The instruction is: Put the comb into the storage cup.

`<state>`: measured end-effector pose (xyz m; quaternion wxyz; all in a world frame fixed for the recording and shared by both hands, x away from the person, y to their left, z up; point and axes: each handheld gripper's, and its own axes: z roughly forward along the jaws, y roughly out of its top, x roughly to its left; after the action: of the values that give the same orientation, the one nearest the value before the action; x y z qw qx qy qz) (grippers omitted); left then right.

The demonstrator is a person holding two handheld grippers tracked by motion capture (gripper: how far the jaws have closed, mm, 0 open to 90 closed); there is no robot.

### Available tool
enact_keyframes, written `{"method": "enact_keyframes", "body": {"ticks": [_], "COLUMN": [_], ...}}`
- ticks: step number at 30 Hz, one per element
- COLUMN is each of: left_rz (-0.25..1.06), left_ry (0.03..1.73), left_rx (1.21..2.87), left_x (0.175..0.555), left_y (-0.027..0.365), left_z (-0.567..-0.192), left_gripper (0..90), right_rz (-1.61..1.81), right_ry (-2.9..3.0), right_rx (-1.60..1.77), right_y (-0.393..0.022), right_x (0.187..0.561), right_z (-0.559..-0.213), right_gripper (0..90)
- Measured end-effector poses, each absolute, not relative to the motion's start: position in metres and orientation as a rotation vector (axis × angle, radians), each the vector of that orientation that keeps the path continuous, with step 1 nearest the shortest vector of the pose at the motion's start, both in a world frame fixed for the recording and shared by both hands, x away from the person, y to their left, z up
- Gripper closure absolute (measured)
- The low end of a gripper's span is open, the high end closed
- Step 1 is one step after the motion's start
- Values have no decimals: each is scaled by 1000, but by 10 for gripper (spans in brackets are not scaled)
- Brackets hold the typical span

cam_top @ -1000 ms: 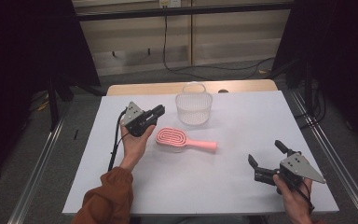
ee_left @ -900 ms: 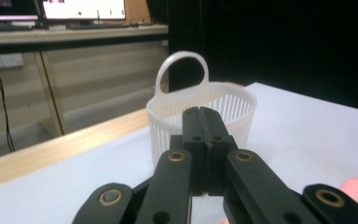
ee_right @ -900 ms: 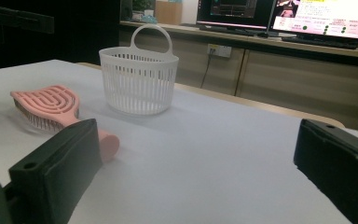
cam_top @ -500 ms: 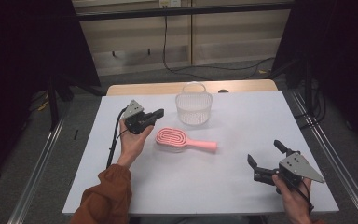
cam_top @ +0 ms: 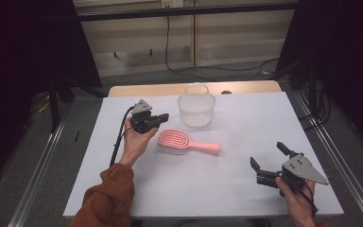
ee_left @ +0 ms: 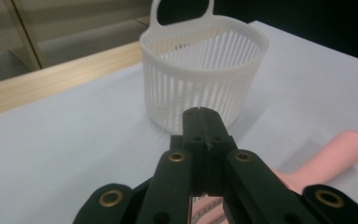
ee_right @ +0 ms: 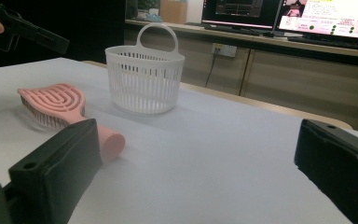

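**Ana:** Pink plastic is lying near the middle of the white surface (cam_top: 208, 189): a hairbrush (cam_top: 185, 141), flat, with its vented head pointing left and its handle running right.

**Ben:** And the left tongs (cam_top: 163, 117)?

**Ana:** A hand (cam_top: 134, 142) in a rust-coloured sleeve (cam_top: 108, 201) is holding them above the surface, just left of the brush head and slightly beyond it. Their jaws are pressing together with nothing between them; the left gripper view is showing the two black tips meeting edge to edge.

**Ben:** What are they pointing at?

**Ana:** They are aiming to the right, toward the white slatted basket (cam_top: 196, 109), which is standing upright at the far side of the surface, beyond the brush. In the left gripper view the basket is sitting straight ahead of the closed tips, with the pink handle passing below and to the right.

**Ben:** And the right tongs (cam_top: 270, 160)?

**Ana:** They are hanging at the near right corner in the other hand (cam_top: 298, 204), well apart from the brush. Their jaws are standing wide apart and holding nothing; the right gripper view is framing the brush and basket between them, farther off.
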<state>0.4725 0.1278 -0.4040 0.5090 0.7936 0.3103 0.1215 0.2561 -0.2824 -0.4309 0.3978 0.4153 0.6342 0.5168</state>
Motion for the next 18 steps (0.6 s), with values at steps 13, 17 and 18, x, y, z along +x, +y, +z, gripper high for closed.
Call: {"method": "enact_keyframes", "body": {"ticks": [13,17,18], "left_rz": [191,204,204], "left_ry": [778,791,792], "left_rx": [2084,2160,2164], "left_x": [488,491,492], "left_y": [121,118,118], "left_z": [-398,-397,-397], "left_gripper": [900,900,900], "right_rz": [1314,1315,1316], "right_ry": [1617,1620,1620], "right_rx": [1053,1051,1051], "right_y": [-282,-282,-282], "right_x": [256,256,256], "right_z": [-431,-431,-431], "right_gripper": [0,0,0]}}
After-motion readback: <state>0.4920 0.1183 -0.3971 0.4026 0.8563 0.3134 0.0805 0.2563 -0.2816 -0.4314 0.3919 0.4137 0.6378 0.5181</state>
